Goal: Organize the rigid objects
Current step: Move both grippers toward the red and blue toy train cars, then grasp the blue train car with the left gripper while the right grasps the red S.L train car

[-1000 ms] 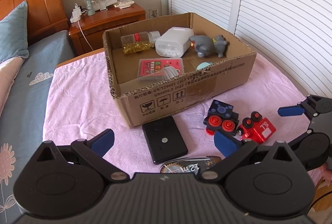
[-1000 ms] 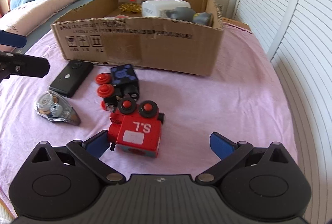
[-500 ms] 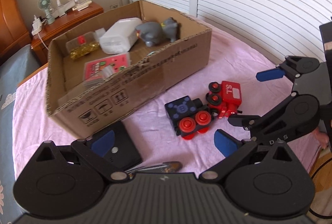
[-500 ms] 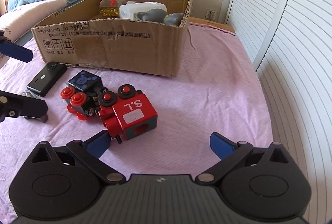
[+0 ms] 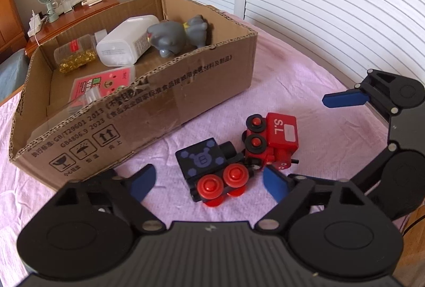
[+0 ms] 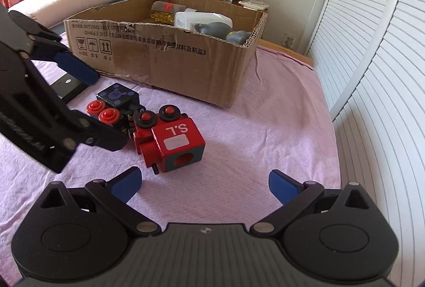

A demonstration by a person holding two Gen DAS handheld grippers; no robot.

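A cardboard box (image 5: 148, 111) is seen beyond the fingertips of both grippers, on a pink cloth (image 6: 265, 122); a white case (image 5: 124, 41) and a grey figure (image 5: 175, 37) are held inside it. The left gripper (image 5: 209, 182) is spread wide with nothing gripped, and the black toy car (image 5: 209, 167) is framed between its fingers. The right gripper (image 6: 204, 184) is likewise spread wide and empty, with the red toy engine (image 6: 170, 138) lying just ahead of its fingertips, touching the black car.
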